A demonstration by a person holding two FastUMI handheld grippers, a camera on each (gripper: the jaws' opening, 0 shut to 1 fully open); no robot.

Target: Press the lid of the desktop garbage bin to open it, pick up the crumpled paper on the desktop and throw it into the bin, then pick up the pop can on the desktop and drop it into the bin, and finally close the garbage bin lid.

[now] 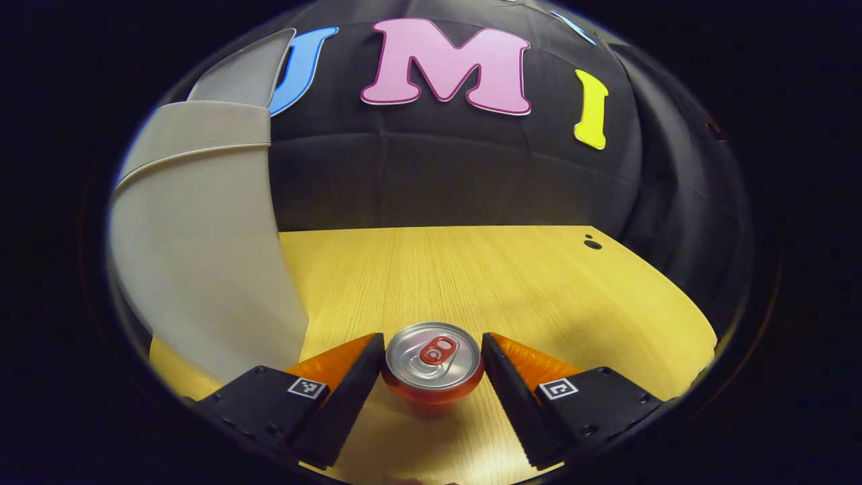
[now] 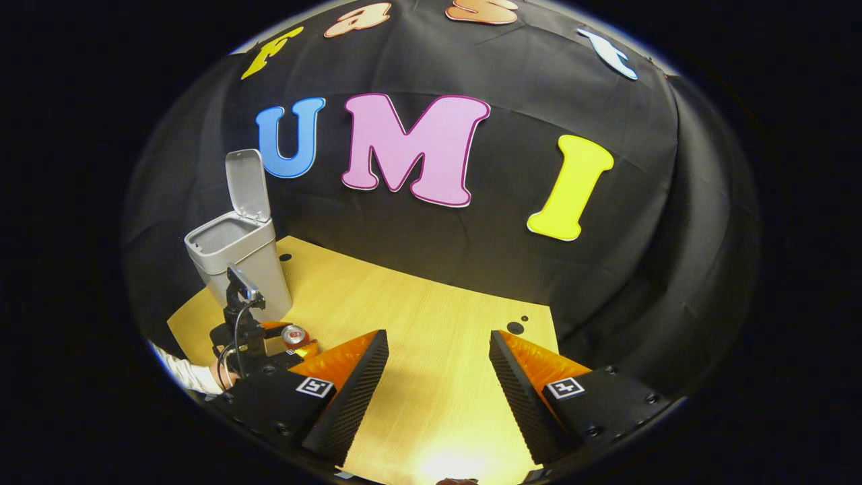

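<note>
The pop can (image 1: 432,360) stands upright on the wooden desktop (image 1: 512,283), silver top with a red tab facing me. My left gripper (image 1: 432,340) is open, and its fingertips flank the can's rim closely on both sides. The grey garbage bin (image 1: 202,256) rises right beside it on the left, lid (image 1: 242,71) raised. The right gripper view takes in the same bin (image 2: 249,263) with its lid (image 2: 246,182) up, the can (image 2: 294,335) and the left gripper (image 2: 259,340) at its foot. My right gripper (image 2: 438,343) hovers open over bare desktop with nothing between its fingers.
A sleeve and hand (image 2: 195,374) hold the left gripper at the desk's left edge. Small dark holes (image 2: 515,327) mark the desktop near the back wall. The black cloth wall (image 2: 606,283) closes the desk at the back and right.
</note>
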